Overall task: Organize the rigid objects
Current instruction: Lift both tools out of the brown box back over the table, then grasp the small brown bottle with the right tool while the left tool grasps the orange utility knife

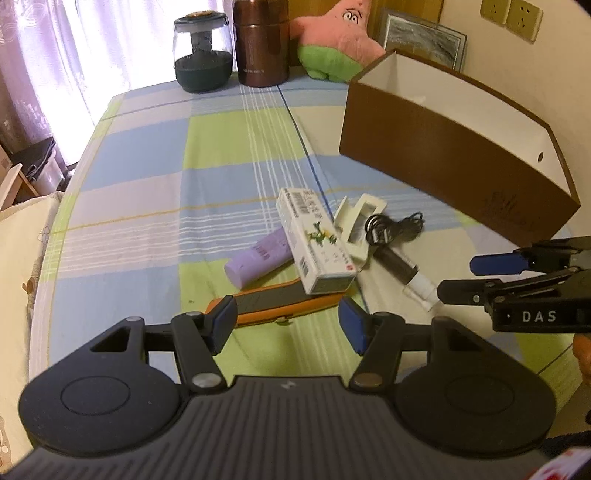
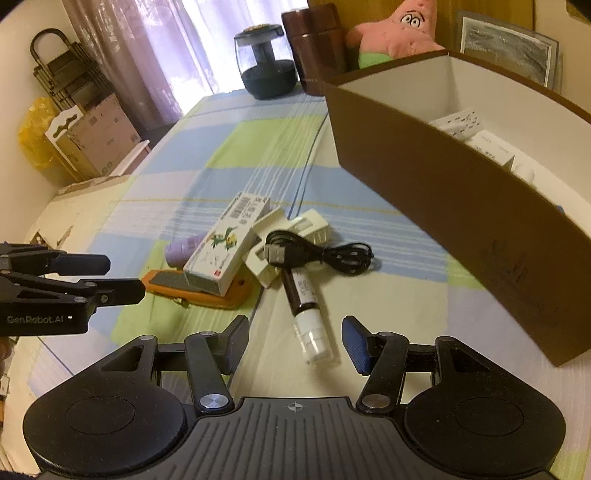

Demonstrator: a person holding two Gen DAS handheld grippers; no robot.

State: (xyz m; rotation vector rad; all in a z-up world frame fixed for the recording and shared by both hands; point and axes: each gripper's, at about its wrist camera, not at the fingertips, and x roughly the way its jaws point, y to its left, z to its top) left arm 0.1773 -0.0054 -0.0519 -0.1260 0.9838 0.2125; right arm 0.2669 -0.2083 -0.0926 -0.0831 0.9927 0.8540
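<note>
A small pile lies on the checked cloth: a white carton with a green cartoon print (image 1: pixel 314 243) (image 2: pixel 225 245) resting on an orange-edged sharpening block (image 1: pixel 273 304) (image 2: pixel 199 288), a lilac tube (image 1: pixel 258 258) (image 2: pixel 183 249), a cream plastic holder (image 1: pixel 360 225) (image 2: pixel 295 236), a coiled black USB cable (image 1: pixel 393 227) (image 2: pixel 321 253) and a dark bottle with a white cap (image 1: pixel 406 273) (image 2: pixel 308 308). My left gripper (image 1: pixel 288 325) is open just short of the block. My right gripper (image 2: pixel 295 341) is open around the bottle's cap end. A brown box with a white inside (image 1: pixel 454 147) (image 2: pixel 443 184) stands at the right and holds white cartons (image 2: pixel 476 136).
At the table's far edge stand a glass jar with a dark base (image 1: pixel 203 55) (image 2: pixel 266 62), a brown flask (image 1: pixel 260 42) (image 2: pixel 317 48) and a pink star plush (image 1: pixel 340 40) (image 2: pixel 399 33). A framed picture (image 1: pixel 424 40) leans on the wall. Cardboard boxes (image 2: pixel 92 136) sit on the floor at left.
</note>
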